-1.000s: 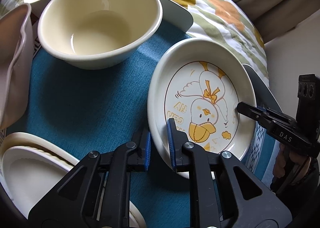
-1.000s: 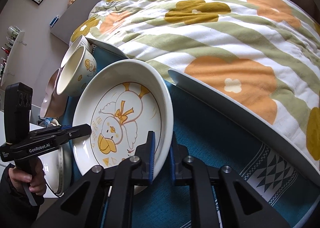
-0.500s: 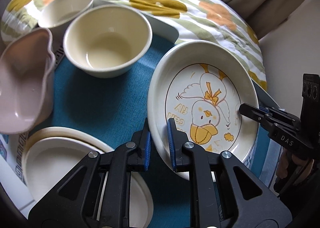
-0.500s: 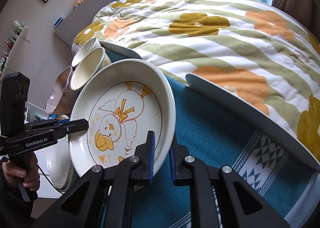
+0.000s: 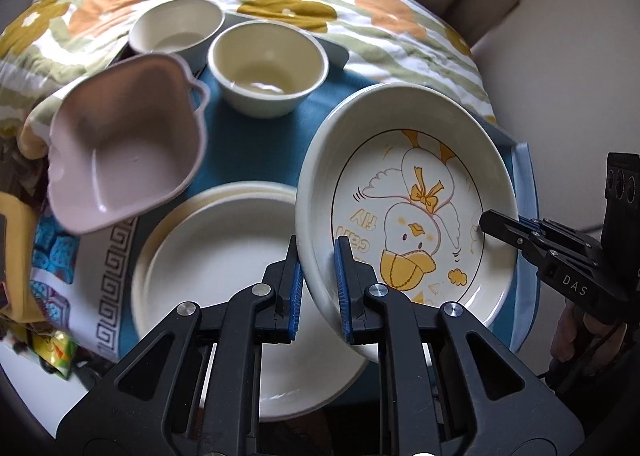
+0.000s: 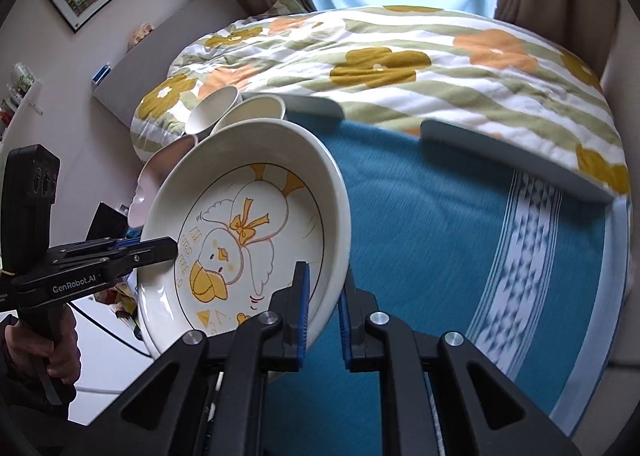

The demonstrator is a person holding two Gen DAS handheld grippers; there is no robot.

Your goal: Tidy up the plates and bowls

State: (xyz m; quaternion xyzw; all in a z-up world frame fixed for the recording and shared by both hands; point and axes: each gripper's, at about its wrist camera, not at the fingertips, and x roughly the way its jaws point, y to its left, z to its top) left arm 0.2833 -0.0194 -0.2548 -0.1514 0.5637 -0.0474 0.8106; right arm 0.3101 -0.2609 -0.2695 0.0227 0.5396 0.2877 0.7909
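Duck-print plate (image 5: 404, 215) is pinched at opposite rims by left gripper (image 5: 317, 284) and right gripper (image 6: 323, 308), not yet stacked on the cream plates (image 5: 224, 268); bowls (image 5: 268, 71) are left unsorted.

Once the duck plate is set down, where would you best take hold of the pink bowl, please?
Probably the pink bowl by its rim, one finger inside and one outside. It sits tilted, its thin wall open toward the near side, so coming from above on that side looks easiest; the small tab opposite seems too small.

The right gripper (image 6: 323, 310) clamps the rim of the duck plate (image 6: 244, 240), held tilted above the teal cloth (image 6: 440, 215). The left gripper (image 6: 168, 248) pinches the plate's opposite rim. Two cream bowls (image 6: 240, 107) sit at the cloth's far edge, against the flowered quilt (image 6: 400, 55).
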